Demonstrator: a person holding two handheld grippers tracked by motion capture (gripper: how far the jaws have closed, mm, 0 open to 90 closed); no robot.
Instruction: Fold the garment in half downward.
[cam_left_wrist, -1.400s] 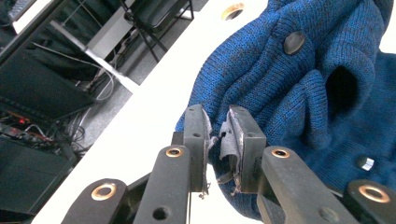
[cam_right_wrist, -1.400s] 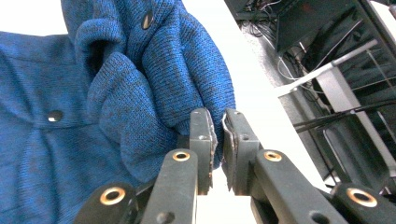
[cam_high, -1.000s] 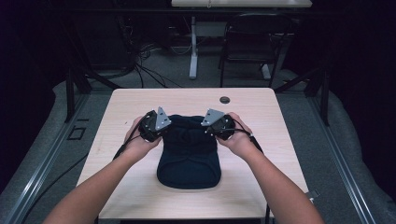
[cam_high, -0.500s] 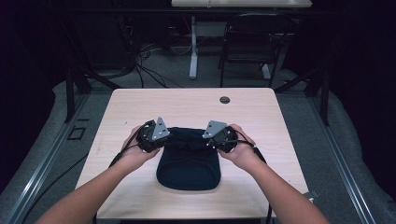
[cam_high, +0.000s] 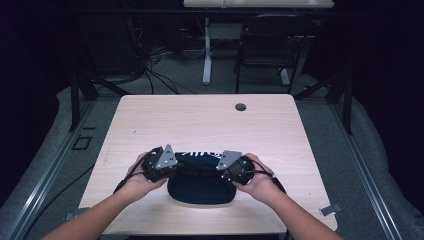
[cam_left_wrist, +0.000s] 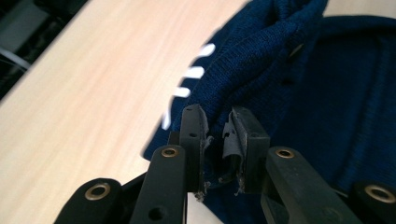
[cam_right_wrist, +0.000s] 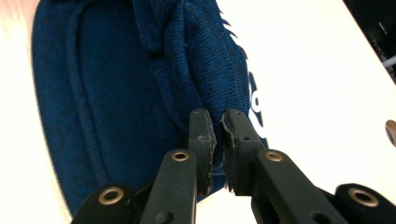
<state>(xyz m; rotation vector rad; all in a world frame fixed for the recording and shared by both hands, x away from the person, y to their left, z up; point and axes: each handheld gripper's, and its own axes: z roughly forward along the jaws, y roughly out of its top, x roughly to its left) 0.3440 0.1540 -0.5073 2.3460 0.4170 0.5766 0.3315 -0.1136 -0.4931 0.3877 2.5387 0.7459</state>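
At the near edge of the counter (cam_high: 150, 125) I have a dark blue knit garment (cam_high: 200, 182) lying between my hands. My left tongs (cam_left_wrist: 215, 135) pinch a raised fold of it on its left side; my right tongs (cam_right_wrist: 217, 140) pinch a fold on its right. White lettering (cam_high: 200, 154) shows on its far edge. Farther off, a small dark disc (cam_high: 240, 107) sits near the counter's far edge.

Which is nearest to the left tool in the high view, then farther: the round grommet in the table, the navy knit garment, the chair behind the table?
1. Navy knit garment, clamped in the left tool.
2. Round grommet, toward the table's far edge.
3. Chair, beyond the table.
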